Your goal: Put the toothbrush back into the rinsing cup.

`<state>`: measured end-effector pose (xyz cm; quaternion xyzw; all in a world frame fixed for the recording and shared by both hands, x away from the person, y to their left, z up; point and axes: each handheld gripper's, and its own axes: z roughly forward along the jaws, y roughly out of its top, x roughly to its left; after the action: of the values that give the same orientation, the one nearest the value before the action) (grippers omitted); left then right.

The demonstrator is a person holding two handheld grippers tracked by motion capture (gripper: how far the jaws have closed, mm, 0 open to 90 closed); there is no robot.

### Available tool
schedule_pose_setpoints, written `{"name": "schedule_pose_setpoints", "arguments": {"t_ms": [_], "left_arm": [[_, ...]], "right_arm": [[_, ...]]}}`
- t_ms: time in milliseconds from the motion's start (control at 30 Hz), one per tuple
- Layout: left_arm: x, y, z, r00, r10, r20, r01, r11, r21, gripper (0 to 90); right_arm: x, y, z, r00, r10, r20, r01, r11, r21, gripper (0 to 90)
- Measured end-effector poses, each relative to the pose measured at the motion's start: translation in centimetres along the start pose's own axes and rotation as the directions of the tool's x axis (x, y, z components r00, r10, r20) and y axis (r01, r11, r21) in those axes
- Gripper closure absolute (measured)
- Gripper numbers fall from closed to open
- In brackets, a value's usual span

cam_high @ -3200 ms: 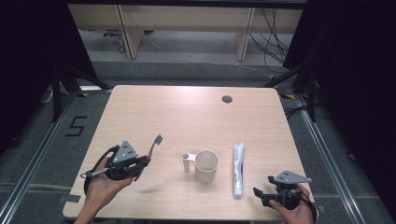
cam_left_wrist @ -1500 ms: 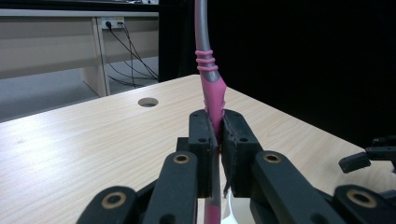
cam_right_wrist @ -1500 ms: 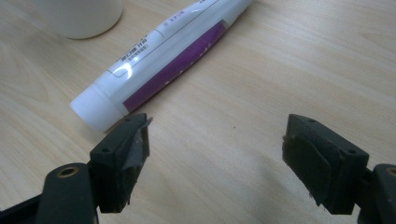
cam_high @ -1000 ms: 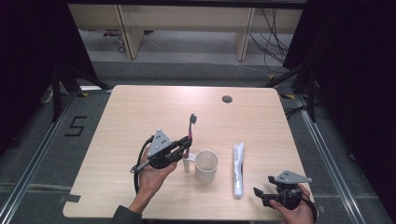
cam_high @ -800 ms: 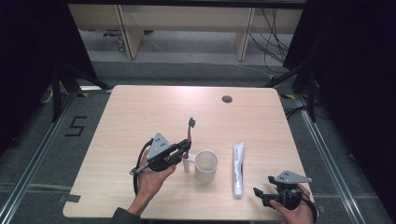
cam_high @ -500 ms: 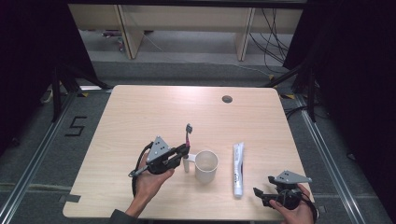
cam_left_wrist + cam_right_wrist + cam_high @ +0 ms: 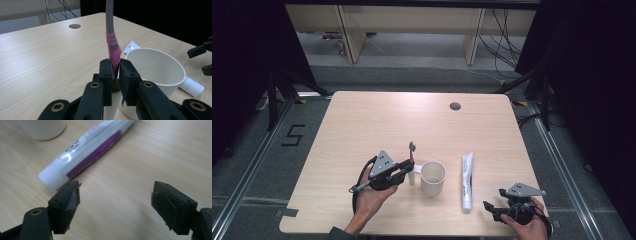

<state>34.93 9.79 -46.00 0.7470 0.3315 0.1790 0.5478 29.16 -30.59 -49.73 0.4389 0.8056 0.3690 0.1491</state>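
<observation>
I've brought the toothbrush [image 7: 411, 155] over from the left side of the table [image 7: 362, 120] and lowered it beside the cup [image 7: 433, 177]. My left gripper [image 7: 115, 75] pinches its pink handle upright, head up, and its jaws have just eased a little with the handle between them. The brush foot seems to sit in the cup's hollow side handle [image 7: 411, 176], so I judge the drop is nearly done. The cup bowl itself is empty. The tube [image 7: 467, 181] lies flat to its right. My right gripper [image 7: 115, 202] rests spread, near the tube's cap, holding nothing.
</observation>
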Motion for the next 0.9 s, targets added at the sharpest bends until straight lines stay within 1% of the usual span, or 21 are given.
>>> {"name": "schedule_pose_setpoints", "arguments": {"t_ms": [33, 67, 133, 167, 233, 300, 333, 433, 467, 500, 533, 567, 633, 667, 733, 767, 800, 833, 867, 900], "left_arm": [[0.0, -0.1, 0.0, 1.0, 0.001, -0.002, -0.001, 1.0, -0.001, 78.9], [0.0, -0.1, -0.1, 1.0, -0.001, -0.006, 0.001, 0.9999, 0.01, 78.7], [0.0, -0.2, -0.1, 1.0, -0.004, 0.001, 0.004, 1.0, 0.003, 78.7], [0.0, -0.1, -0.2, 1.0, -0.003, -0.002, 0.003, 1.0, 0.008, 78.4], [0.0, -0.1, -0.3, 1.0, -0.001, -0.004, 0.001, 1.0, 0.01, 76.1], [0.0, -0.1, -0.3, 1.0, -0.005, 0.007, 0.005, 1.0, 0.002, 75.4], [0.0, -0.1, -0.4, 1.0, 0.0, 0.0, 0.0, 0.9999, 0.011, 73.9], [0.0, -0.1, -0.6, 0.9999, -0.004, -0.011, 0.004, 1.0, 0.003, 61.6], [-0.1, 0.0, -0.8, 0.9996, -0.001, -0.027, 0.001, 1.0, 0.006, 56.6], [-0.1, 0.0, -0.9, 0.9994, 0.004, -0.034, -0.004, 1.0, 0.004, 52.7], [-0.2, 0.0, -1.0, 0.999, -0.003, -0.045, 0.003, 1.0, 0.003, 48.9], [-0.1, 0.1, -1.1, 0.999, -0.004, -0.044, 0.004, 1.0, 0.007, 45.2], [-0.1, 0.1, -1.4, 0.9992, -0.016, -0.037, 0.016, 0.9999, 0.006, 42.0], [-0.1, 0.1, -1.6, 0.9989, -0.016, -0.043, 0.017, 0.9996, 0.02, 41.1], [-0.1, 0.1, -2.0, 0.999, -0.018, -0.042, 0.019, 0.9996, 0.022, 40.0], [-0.1, 0.1, -2.2, 0.999, -0.015, -0.041, 0.016, 0.9995, 0.027, 39.5], [-0.1, 0.1, -2.5, 0.9989, -0.016, -0.044, 0.018, 0.9994, 0.031, 39.1], [-0.1, 0.0, -2.7, 0.9988, -0.015, -0.046, 0.017, 0.9993, 0.034, 38.7], [-0.1, 0.0, -2.9, 0.9989, -0.017, -0.043, 0.019, 0.9992, 0.034, 38.7], [-0.1, -0.1, -3.2, 0.999, -0.018, -0.042, 0.019, 0.9992, 0.036, 38.7]], "right_arm": [[0.0, 0.0, 0.0, 1.0, 0.005, -0.003, -0.005, 1.0, 0.002, 23.7], [0.0, 0.0, 0.0, 1.0, -0.002, 0.003, 0.002, 1.0, -0.001, 23.7], [0.0, 0.0, 0.0, 1.0, 0.003, -0.001, -0.003, 1.0, 0.003, 23.7], [0.0, 0.0, 0.0, 1.0, 0.002, 0.002, -0.002, 1.0, 0.004, 23.7], [0.1, 0.0, 0.0, 1.0, 0.003, -0.004, -0.003, 1.0, -0.003, 23.7], [0.0, 0.0, 0.0, 1.0, -0.002, 0.001, 0.002, 1.0, 0.002, 23.7], [0.0, 0.0, 0.1, 1.0, -0.001, 0.001, 0.001, 1.0, -0.003, 23.7], [0.1, 0.0, 0.0, 1.0, 0.001, -0.003, -0.001, 1.0, -0.004, 23.7], [0.1, 0.0, 0.0, 1.0, 0.001, 0.001, -0.001, 1.0, -0.005, 23.7], [0.1, 0.0, 0.0, 1.0, 0.002, 0.001, -0.002, 1.0, -0.006, 23.7], [0.0, 0.0, 0.0, 1.0, -0.003, 0.002, 0.003, 1.0, -0.001, 23.7], [0.4, 0.0, -0.1, 0.9993, 0.038, 0.0, -0.038, 0.999, 0.015, 23.7], [0.3, 0.0, -0.1, 0.9994, 0.033, -0.001, -0.033, 0.999, 0.01, 23.7], [0.3, 0.0, -0.1, 0.9996, 0.03, 0.001, -0.03, 1.0, 0.01, 23.7], [0.3, 0.0, 0.0, 0.9998, 0.019, 0.001, -0.019, 1.0, -0.002, 23.7], [0.3, 0.0, 0.0, 0.9997, 0.023, -0.003, -0.023, 1.0, 0.003, 23.7], [0.3, 0.0, 0.0, 0.9997, 0.025, 0.003, -0.025, 1.0, 0.001, 23.7], [0.1, 0.0, 0.1, 1.0, 0.001, -0.001, -0.001, 1.0, -0.004, 23.7], [0.1, 0.0, 0.0, 1.0, 0.006, 0.0, -0.006, 1.0, -0.003, 23.7], [0.1, 0.0, 0.0, 1.0, 0.002, 0.002, -0.002, 1.0, -0.004, 23.7]]}}
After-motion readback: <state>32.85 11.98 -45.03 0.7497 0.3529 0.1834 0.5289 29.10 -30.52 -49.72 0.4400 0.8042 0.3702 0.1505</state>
